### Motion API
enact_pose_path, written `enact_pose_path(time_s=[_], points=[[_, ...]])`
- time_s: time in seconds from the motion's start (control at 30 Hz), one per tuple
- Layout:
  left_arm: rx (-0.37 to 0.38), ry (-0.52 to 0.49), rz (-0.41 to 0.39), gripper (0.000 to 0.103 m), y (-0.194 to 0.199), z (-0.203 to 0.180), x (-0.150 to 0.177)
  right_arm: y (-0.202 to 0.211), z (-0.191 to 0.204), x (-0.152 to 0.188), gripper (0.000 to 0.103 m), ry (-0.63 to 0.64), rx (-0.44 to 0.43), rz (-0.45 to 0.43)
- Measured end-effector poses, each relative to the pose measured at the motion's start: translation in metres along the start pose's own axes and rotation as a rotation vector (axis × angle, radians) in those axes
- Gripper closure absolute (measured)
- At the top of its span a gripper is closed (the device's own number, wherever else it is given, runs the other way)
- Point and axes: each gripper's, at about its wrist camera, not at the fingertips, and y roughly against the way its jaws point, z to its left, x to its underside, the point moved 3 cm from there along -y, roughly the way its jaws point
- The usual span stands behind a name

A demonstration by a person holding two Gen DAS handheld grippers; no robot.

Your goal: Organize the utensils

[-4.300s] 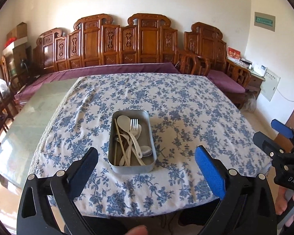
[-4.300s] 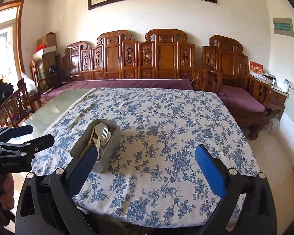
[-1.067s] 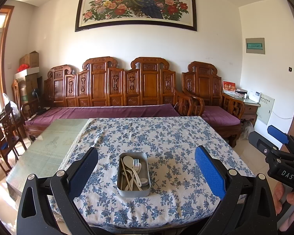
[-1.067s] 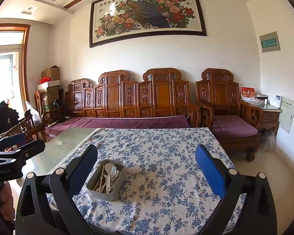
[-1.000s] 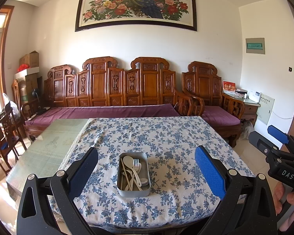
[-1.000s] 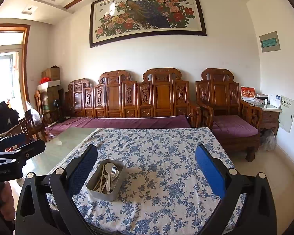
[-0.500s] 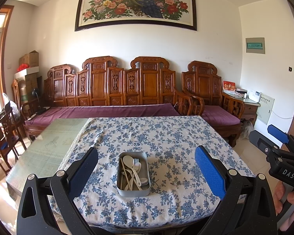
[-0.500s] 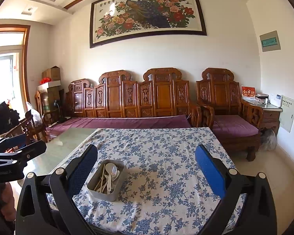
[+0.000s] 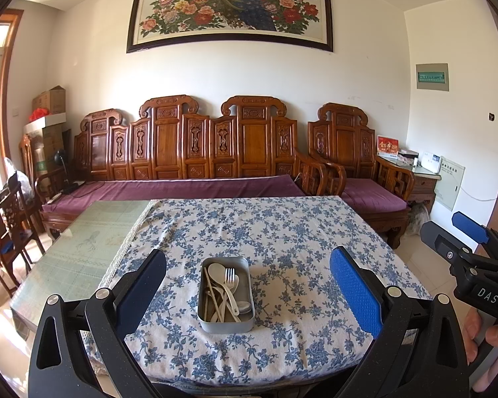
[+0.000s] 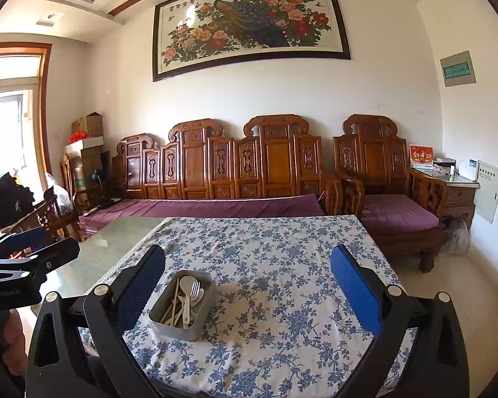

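Observation:
A grey metal tin [image 9: 225, 323] [image 10: 179, 326] sits near the front edge of the table on a blue-flowered cloth [image 9: 282, 232] [image 10: 282, 265]. In it lie pale spoons, a fork [image 9: 229, 277] [image 10: 194, 290] and chopsticks. My left gripper [image 9: 247, 285] is held back from the table and above it, open, with nothing between its blue pads. My right gripper [image 10: 247, 285] hangs open and empty as well, to the right of the tin. Each gripper shows at the edge of the other's view, held by a hand [image 9: 491, 351].
The table's left part is bare glass [image 9: 83, 248]. Behind the table stands a carved wooden bench with purple cushions [image 9: 182, 189], with an armchair [image 9: 365, 179] at the right. Dark chairs [image 9: 6, 225] stand at the left. Tiled floor lies to the right.
Since 4.3 s ago both grippers have pulled back and risen, so the table and tin look smaller. Over the last second almost nothing has moved.

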Motion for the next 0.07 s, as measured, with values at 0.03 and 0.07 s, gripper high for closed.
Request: enact_pose_path(time_s=[0.03,0.07], points=[[0.001,0.0,0.0,0.008,-0.0002,-0.0002,0.0,-0.0002,0.0005,0.0,0.003,0.0,0.0,0.001],[0.002,0.0,0.0,0.008,-0.0002,0.0,0.0007,-0.0001,0.0011,0.0,0.003,-0.001,0.0,0.001]])
